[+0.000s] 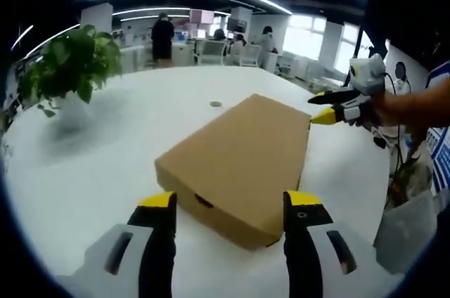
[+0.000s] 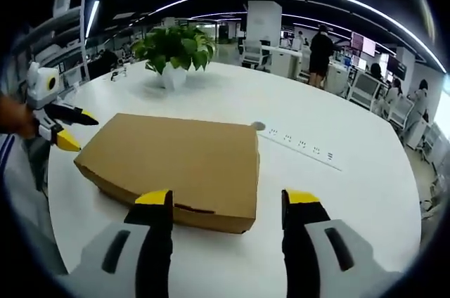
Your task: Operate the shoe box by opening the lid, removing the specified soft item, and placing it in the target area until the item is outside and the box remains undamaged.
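In the left gripper view the left gripper (image 1: 230, 203) hovers low over the table (image 1: 91, 171), its yellow-tipped jaws spread wide, one on each side of the near corner of the box (image 1: 242, 161) and touching nothing. The right gripper (image 1: 322, 107) comes in from the right, held by a hand (image 1: 383, 109), with its jaws apart and its tips just beside the box's far right corner.

In the right gripper view the right gripper (image 2: 226, 203) sits the same way — jaws wide apart, level with the near edge of the box (image 2: 176, 161), clear of it. The left gripper (image 2: 77, 129) shows at the left edge with its jaws open, next to the box's left corner.

The box is a flat brown cardboard shoe box, lid shut, lying flat near the middle of the white round table. In the left gripper view its long axis runs away from the camera and up to the right; in the right gripper view it runs across the frame. A small notch marks the front edge of the lid. No print or label can be read on it.

A potted plant (image 2: 174, 48) stands on the table beyond the box — well apart from it. A small round disc (image 2: 258, 126) lies near the far corner, and a power strip (image 2: 302, 147) is set into the tabletop to the right.
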`<move>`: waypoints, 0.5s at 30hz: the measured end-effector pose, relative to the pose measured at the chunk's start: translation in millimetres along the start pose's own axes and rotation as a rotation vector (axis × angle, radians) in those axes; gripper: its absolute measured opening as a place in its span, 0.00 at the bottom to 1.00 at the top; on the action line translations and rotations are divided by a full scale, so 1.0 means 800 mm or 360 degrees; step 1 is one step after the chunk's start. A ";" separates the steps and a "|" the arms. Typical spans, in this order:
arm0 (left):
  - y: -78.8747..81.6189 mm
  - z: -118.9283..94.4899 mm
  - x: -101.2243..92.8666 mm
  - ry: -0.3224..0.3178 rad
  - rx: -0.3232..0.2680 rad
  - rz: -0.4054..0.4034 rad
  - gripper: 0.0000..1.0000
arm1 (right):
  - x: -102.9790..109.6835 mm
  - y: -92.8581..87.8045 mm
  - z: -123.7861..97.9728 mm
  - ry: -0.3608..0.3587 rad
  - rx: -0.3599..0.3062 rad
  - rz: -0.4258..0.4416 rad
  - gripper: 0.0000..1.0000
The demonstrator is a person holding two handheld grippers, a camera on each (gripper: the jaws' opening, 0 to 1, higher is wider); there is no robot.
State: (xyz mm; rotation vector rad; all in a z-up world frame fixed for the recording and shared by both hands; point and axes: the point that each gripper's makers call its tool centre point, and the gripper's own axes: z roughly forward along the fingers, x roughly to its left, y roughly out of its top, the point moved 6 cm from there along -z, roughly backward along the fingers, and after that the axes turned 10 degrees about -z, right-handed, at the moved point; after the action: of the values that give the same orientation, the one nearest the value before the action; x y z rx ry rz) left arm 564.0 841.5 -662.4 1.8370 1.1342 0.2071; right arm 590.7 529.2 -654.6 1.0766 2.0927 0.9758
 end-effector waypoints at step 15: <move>0.001 0.018 0.006 0.0036 -0.0002 -0.0113 0.61 | -0.007 0.001 0.034 0.0047 0.0061 -0.0013 0.55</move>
State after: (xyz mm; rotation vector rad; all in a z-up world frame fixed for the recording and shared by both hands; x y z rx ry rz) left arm 575.0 836.1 -670.8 1.7938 1.2125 0.1877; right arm 614.9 534.2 -668.2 1.0782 2.1457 0.9571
